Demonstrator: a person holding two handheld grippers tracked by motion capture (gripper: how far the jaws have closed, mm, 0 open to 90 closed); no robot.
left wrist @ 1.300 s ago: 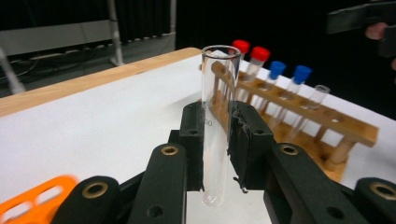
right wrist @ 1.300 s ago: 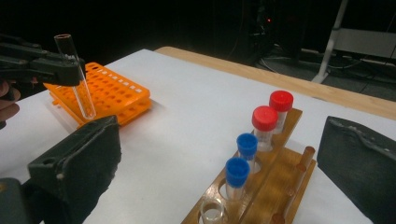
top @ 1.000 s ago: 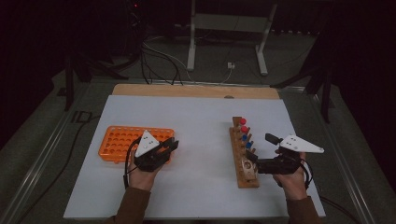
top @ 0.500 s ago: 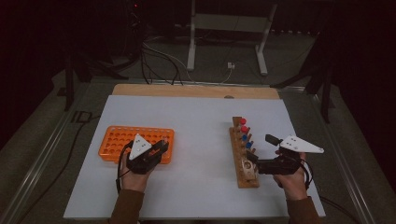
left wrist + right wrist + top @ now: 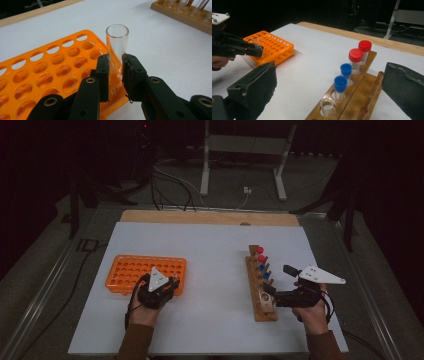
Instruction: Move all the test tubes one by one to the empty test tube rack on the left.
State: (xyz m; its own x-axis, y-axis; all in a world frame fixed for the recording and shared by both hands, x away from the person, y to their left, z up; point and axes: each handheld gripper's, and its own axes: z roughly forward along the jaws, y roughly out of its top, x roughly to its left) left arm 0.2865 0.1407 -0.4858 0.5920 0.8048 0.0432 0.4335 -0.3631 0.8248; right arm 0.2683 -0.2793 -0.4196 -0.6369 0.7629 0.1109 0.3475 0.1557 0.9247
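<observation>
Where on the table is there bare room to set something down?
The white mat is bare between the orange rack and the wooden rack, and behind both. It is crowded around each rack, where the left gripper and right gripper work.

White tabletop with two racks

The tabletop (image 5: 210, 250) is a white sheet with a bare wooden strip showing along its far edge, at 12 o'clock. An orange rack (image 5: 130, 270) full of round holes lies flat at about 9 o'clock; a wooden rack (image 5: 257, 285) (long and narrow, running front to back) lies at about 3 o'clock, well apart from it.
</observation>
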